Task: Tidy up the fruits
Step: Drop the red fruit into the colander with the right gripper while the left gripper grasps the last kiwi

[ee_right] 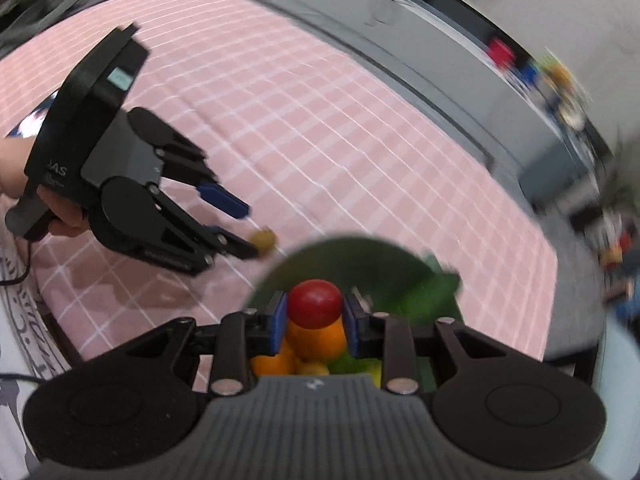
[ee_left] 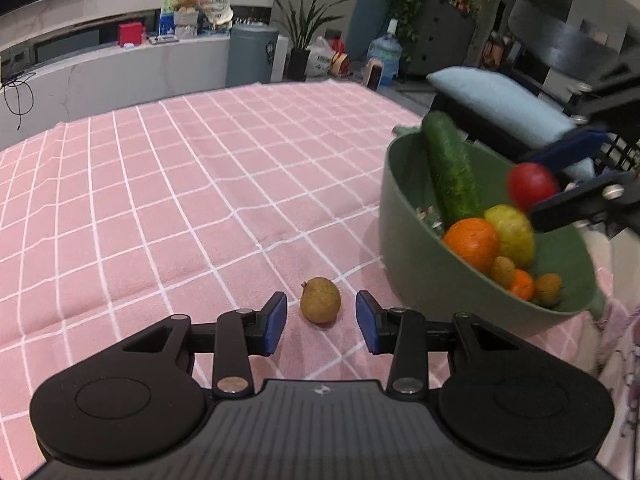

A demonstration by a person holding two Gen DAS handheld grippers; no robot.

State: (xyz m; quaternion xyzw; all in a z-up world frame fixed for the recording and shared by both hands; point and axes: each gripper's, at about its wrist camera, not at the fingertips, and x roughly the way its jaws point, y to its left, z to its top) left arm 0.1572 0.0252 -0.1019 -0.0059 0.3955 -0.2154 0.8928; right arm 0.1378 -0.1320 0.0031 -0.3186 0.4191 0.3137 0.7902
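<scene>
A small brown round fruit (ee_left: 320, 300) lies on the pink checked cloth, between the open fingers of my left gripper (ee_left: 321, 322), untouched. It also shows in the right wrist view (ee_right: 264, 239), by the left gripper (ee_right: 251, 232). A green bowl (ee_left: 416, 272) to the right holds a cucumber (ee_left: 452, 168), an orange (ee_left: 472, 244), a yellow-green fruit (ee_left: 512, 234) and several small fruits. My right gripper (ee_right: 315, 322) is shut on a red fruit (ee_right: 315, 304) and holds it over the bowl (ee_right: 360, 256); the red fruit also shows in the left wrist view (ee_left: 530, 186).
The pink checked cloth (ee_left: 180, 200) covers the table far and left. A black chair with a light blue cushion (ee_left: 500, 108) stands behind the bowl. A grey counter (ee_left: 120, 68) with boxes and plants lies beyond the table's far edge.
</scene>
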